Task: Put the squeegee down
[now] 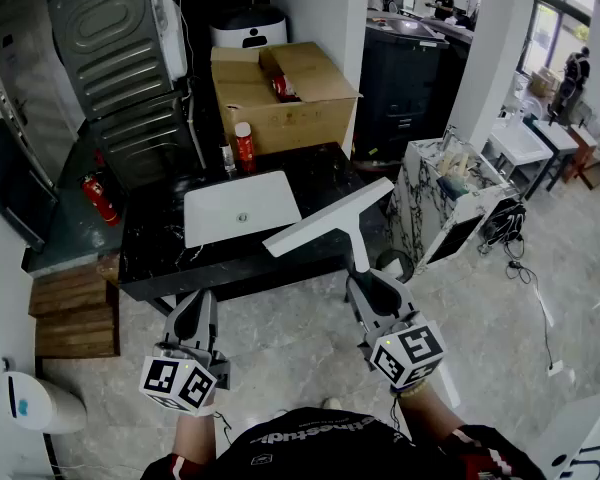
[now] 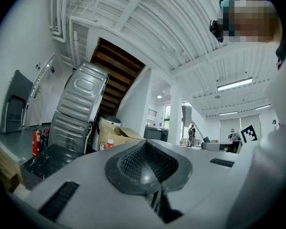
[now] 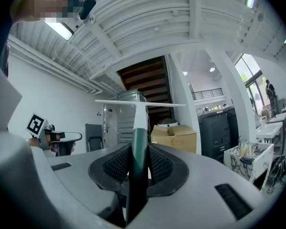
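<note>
The squeegee [image 1: 328, 218] has a long white blade and a dark green handle [image 3: 139, 142]. My right gripper [image 1: 366, 280] is shut on that handle and holds the tool level in the air. The blade hangs over the front right part of the black counter [image 1: 310, 168], just right of the white sink basin [image 1: 242, 208]. In the right gripper view the blade [image 3: 139, 102] stands crosswise beyond the pads. My left gripper [image 1: 193, 310] hovers low in front of the counter's edge. Its pads [image 2: 133, 162] are together with nothing between them.
A cardboard box [image 1: 280, 93] and a red spray can [image 1: 244, 146] stand at the counter's back. A marble-patterned stand [image 1: 450, 193] is to the right. Wooden steps [image 1: 75, 313], a fire extinguisher [image 1: 100, 198] and a white bin [image 1: 40, 403] are on the left.
</note>
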Demonstrator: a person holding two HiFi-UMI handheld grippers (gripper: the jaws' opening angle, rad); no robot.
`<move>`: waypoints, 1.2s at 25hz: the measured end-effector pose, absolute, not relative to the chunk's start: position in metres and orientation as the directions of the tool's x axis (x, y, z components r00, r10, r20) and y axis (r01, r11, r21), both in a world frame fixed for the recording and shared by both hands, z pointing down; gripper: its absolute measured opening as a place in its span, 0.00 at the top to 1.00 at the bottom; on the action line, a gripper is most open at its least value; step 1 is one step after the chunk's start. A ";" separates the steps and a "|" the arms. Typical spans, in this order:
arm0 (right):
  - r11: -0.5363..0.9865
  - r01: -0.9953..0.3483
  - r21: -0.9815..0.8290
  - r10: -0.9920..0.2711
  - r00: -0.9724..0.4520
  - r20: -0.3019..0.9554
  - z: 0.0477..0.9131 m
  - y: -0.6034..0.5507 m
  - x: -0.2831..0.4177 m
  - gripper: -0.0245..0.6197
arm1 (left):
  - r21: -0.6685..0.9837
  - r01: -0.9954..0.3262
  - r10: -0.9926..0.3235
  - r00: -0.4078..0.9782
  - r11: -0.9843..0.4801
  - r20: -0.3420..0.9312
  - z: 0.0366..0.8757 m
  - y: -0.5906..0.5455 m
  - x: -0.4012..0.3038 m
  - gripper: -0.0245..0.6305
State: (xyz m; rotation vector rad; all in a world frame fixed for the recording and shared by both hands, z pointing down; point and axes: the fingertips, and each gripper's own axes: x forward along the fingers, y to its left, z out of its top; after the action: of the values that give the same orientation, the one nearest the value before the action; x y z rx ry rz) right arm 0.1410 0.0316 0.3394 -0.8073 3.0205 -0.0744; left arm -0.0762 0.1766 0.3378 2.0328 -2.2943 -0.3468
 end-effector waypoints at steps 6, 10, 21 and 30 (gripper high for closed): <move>0.868 -0.495 -0.050 -0.495 -0.869 -0.004 0.338 0.034 0.144 0.79 | 0.203 -0.973 -0.985 -0.136 0.113 -0.107 0.336 0.179 -0.075 0.94; 0.870 -0.491 -0.049 -0.492 -0.871 -0.002 0.338 0.033 0.144 0.79 | 0.197 -0.974 -0.985 -0.136 0.113 -0.106 0.338 0.179 -0.074 0.94; 0.887 -0.459 -0.041 -0.460 -0.888 -0.015 0.338 0.032 0.149 0.79 | 0.207 -0.968 -0.982 -0.165 0.144 -0.089 0.342 0.178 -0.067 0.94; 0.900 -0.432 -0.054 -0.432 -0.902 0.006 0.349 0.011 0.170 0.79 | 0.188 -0.968 -0.980 -0.182 0.165 -0.076 0.343 0.157 -0.043 0.94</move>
State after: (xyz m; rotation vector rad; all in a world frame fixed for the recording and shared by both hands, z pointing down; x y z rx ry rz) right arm 0.1704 0.0108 0.3487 -0.6949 3.0561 -0.0842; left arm -0.0434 0.1568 0.3431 1.9679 -2.3494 -0.2983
